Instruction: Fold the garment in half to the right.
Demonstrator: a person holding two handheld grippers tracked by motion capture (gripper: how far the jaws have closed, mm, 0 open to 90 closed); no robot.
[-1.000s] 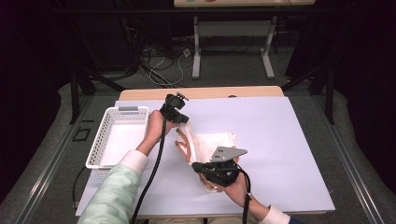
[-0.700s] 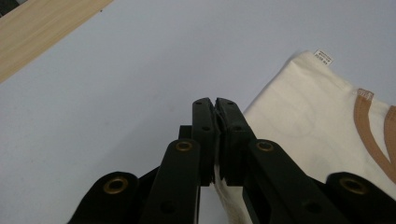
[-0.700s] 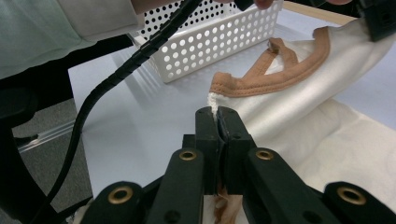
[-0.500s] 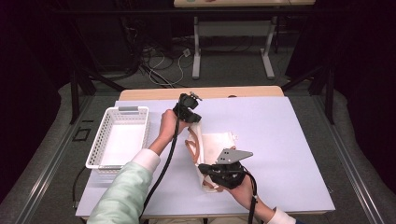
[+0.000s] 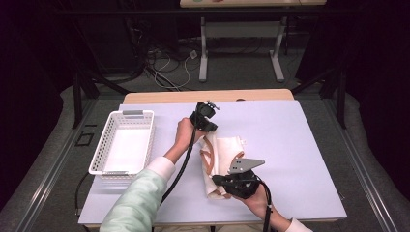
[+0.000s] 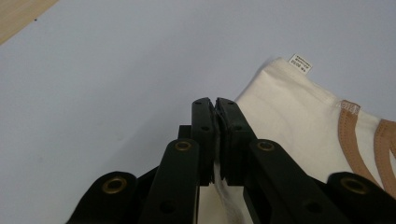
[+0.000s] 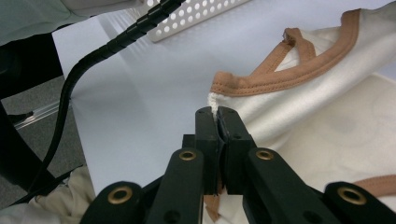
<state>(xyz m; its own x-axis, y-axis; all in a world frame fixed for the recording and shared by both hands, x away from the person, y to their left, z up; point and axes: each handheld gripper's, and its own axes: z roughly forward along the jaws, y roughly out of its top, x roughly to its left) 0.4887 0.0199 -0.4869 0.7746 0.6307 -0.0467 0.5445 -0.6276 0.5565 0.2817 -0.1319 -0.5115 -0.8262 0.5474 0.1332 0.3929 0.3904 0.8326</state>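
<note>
White perforated basket (image 5: 123, 145) sat well to the left of the garment (image 5: 222, 162), apart from it, on the lavender sheet that covered the tabletop (image 5: 290, 145); a strip of bare wood showed beyond the sheet at the far edge. Nothing lay btwn basket and garment except the left forearm in a pale green sleeve (image 5: 138, 198) and the black cable trailing down from the left tool. In the right gripper view that ribbed cable (image 7: 93, 56) crossed the upper left, w/ the basket's holed wall (image 7: 196, 18) behind it.

Garment: cream cloth w/ tan trim, bunched near the middle of the sheet, a small white label (image 6: 300, 62) at its far corner in the left gripper view.

Left tool (image 6: 216, 135) was at the garment's far-left edge, hand raised, wrist bent so the tool pointed down at the cloth; jaws clenched on a thin fold of the cream fabric. Right tool (image 7: 217, 140) was at the garment's near edge, hand low by the front of the tabletop, grey plate on top; jaws clenched on the cloth just beside the tan neckline trim (image 7: 280, 77). In the high view the left tool (image 5: 205, 118) and right tool (image 5: 237, 183) sat at opposite ends of the garment, cloth lying slack btwn them.
</note>
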